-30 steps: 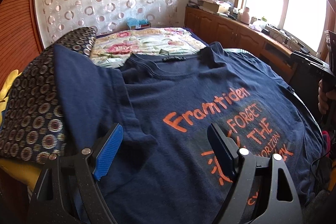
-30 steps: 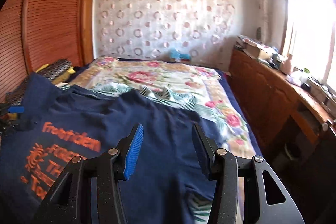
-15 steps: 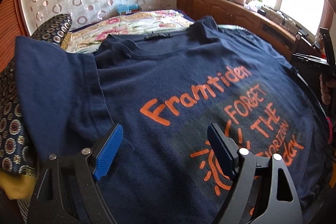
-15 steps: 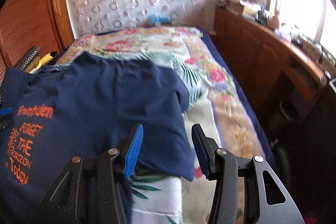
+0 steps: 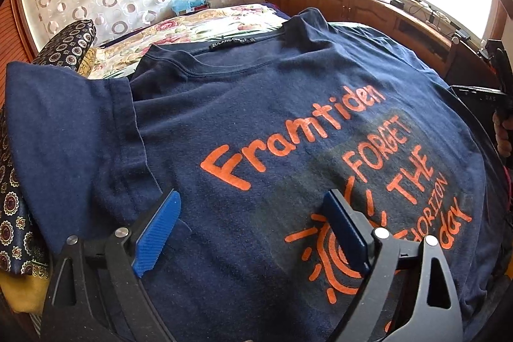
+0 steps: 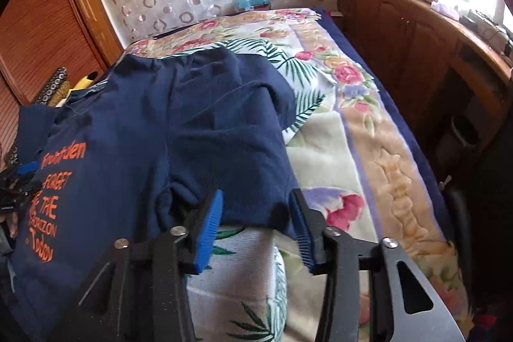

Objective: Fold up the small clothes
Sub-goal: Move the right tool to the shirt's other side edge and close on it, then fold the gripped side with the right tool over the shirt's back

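Well, my navy T-shirt lies front-up on the bed, its orange print facing me, and everything else I place from it. My left tool hovers wide open over the shirt's chest near the left sleeve, holding nothing. My right tool is open too, its blue pads either side of the right sleeve's hem (not clamped). Beyond the left sleeve sits a patterned cushion.
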A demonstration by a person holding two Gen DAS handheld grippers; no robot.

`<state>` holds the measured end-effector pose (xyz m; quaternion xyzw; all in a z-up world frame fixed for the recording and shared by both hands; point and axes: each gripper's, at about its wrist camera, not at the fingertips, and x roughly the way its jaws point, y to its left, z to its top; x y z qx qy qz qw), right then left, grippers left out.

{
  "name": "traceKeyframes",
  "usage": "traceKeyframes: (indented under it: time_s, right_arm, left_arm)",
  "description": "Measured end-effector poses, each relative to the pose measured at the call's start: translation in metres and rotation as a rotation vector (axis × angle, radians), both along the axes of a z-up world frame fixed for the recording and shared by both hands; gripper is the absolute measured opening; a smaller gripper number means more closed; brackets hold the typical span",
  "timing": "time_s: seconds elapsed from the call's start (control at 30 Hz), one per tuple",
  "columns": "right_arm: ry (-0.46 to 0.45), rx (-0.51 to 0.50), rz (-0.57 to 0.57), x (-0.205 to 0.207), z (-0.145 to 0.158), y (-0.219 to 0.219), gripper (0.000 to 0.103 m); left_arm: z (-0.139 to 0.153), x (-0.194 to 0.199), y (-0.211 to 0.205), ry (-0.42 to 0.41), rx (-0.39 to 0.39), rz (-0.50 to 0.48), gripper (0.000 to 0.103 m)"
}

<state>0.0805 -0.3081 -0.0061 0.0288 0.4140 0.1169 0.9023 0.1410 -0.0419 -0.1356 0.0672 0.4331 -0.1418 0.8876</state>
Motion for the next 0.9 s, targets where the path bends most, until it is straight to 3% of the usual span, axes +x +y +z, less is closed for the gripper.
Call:
traceKeyframes:
  time_s: [0.07, 0.2, 0.27, 0.33, 0.5, 0.6, 0.7, 0.9]
  right_arm:
    - [-0.004, 0.002, 0.012, 0.0, -0.004, -0.009, 0.032]
    - [-0.02, -0.046, 0.03, 0.008, -0.017, -0.012, 0.025]
    - [-0.037, -0.104, 0.025, 0.011, -0.021, -0.008, 0.01]
    - [-0.05, -0.128, 0.043, 0.011, -0.02, -0.009, 0.006]
    - [-0.149, -0.171, 0.052, -0.001, -0.002, 0.0, 0.005]
    - [-0.211, -0.176, 0.077, -0.006, 0.012, 0.012, 0.005]
    - [-0.255, -0.162, 0.123, -0.01, 0.023, 0.027, 0.005]
    - [-0.253, -0.133, 0.229, -0.015, 0.018, 0.058, 0.005]
  left_arm:
    - [0.0, 0.0, 0.0, 0.0, 0.001, 0.0, 0.091]
    - [0.0, 0.001, 0.0, 0.0, 0.001, -0.001, 0.091]
    - [0.0, 0.001, 0.0, 0.001, -0.002, -0.002, 0.091]
    - [0.0, 0.001, -0.001, 0.001, -0.002, -0.003, 0.091]
    - [0.0, 0.001, 0.0, 0.002, -0.003, -0.004, 0.092]
    - [-0.003, 0.002, -0.008, 0.014, 0.009, -0.039, 0.103]
    - [-0.003, 0.001, -0.01, 0.014, 0.011, -0.044, 0.103]
    - [-0.003, 0.001, -0.008, 0.014, 0.008, -0.044, 0.103]
